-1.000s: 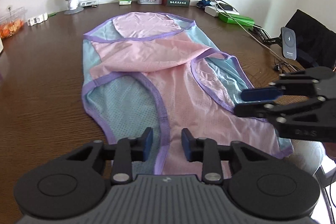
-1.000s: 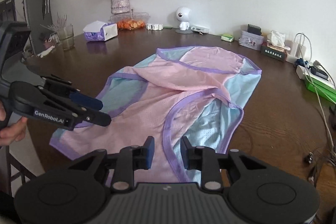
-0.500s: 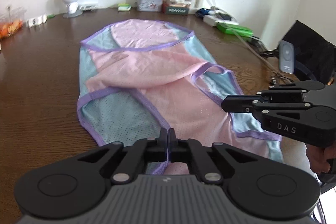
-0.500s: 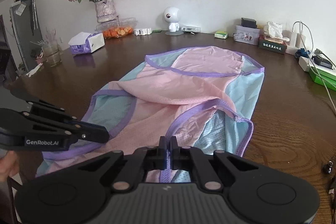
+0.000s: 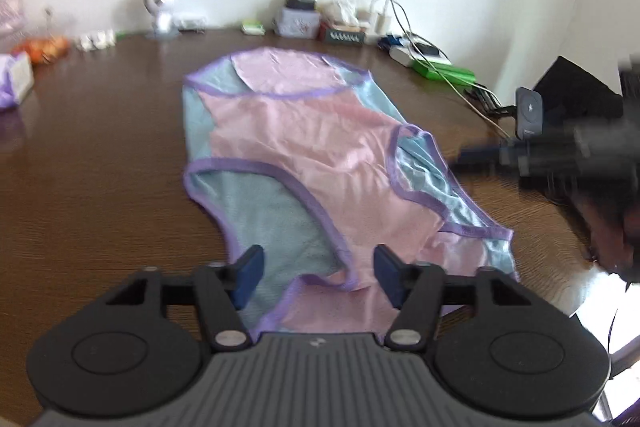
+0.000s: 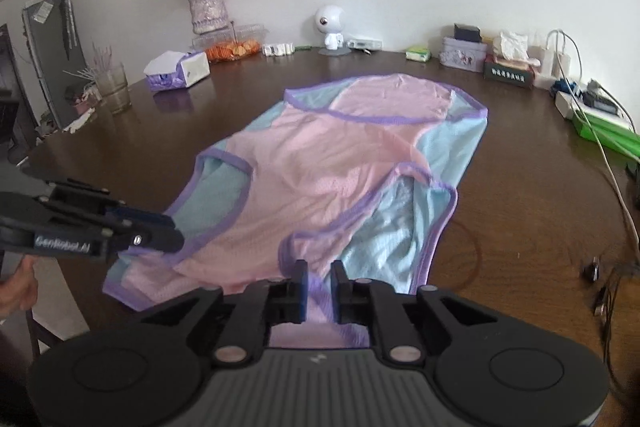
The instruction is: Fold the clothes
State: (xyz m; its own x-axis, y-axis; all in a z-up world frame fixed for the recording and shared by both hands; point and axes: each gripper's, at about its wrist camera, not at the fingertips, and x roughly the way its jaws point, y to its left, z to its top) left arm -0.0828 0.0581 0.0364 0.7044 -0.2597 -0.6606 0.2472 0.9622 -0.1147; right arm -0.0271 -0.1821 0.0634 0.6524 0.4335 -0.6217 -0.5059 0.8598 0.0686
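Left gripper (image 5: 318, 277) has its jaws spread wide, the 2 blue pads (image 5: 249, 269) well apart over the near hem of the garment, nothing between them but the cloth lying below. From the right wrist view it comes in from the left edge, pointing across the near left corner of the fabric, and a bit of the person's hand (image 6: 18, 289) shows behind it low at the frame edge.

Right gripper (image 6: 320, 285) has its jaws only a little apart, a narrow gap, and the purple trim of the hem runs up through that gap. Can't tell if the pads actually touch the cloth. In the left wrist view it's a blurry dark shape on the right side, aimed leftward at the garment's right edge.

The garment itself is a pink and light-blue mesh tank top (image 5: 316, 163) with purple binding, spread flat along the brown wooden table (image 5: 100, 163), neckline at the far end, hem at the near edge by both grippers.

Further out: white round camera (image 6: 330, 25), tissue box (image 6: 178, 71), vase of flowers (image 6: 206, 9), green power strip (image 6: 604, 131) with cables.
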